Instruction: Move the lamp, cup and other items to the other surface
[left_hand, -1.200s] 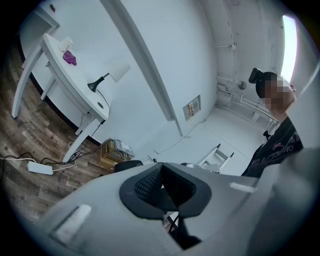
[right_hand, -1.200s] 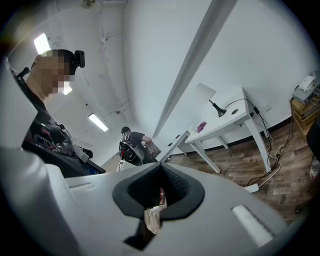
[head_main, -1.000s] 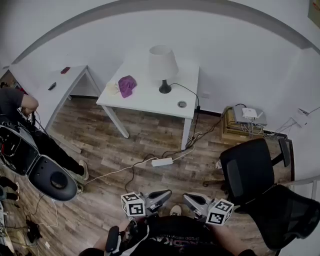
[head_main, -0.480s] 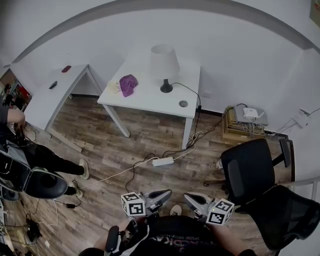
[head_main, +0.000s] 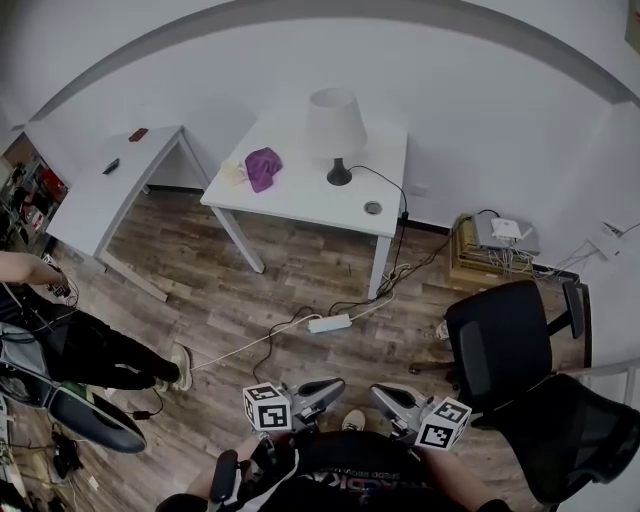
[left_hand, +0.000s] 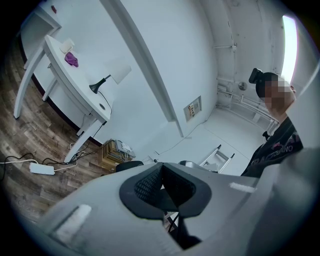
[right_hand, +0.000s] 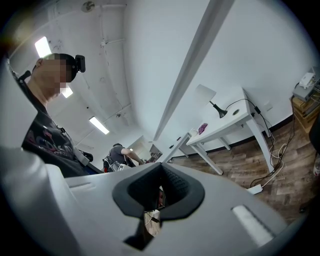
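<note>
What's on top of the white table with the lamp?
A lamp, a purple cloth with a pale thing beside it, and a small round object. Its shade hides the tabletop behind it.

**Camera placement, three views.**
Head view looks steeply down over the floor (head_main: 300, 290) toward the distant counter (head_main: 300, 195); each gripper view peers along its own jaws, close up, and shares that far counter and lamp (head_main: 335, 120).

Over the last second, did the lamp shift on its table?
No. The lamp stands at the same spot on the white table, right of the purple cloth.
</note>
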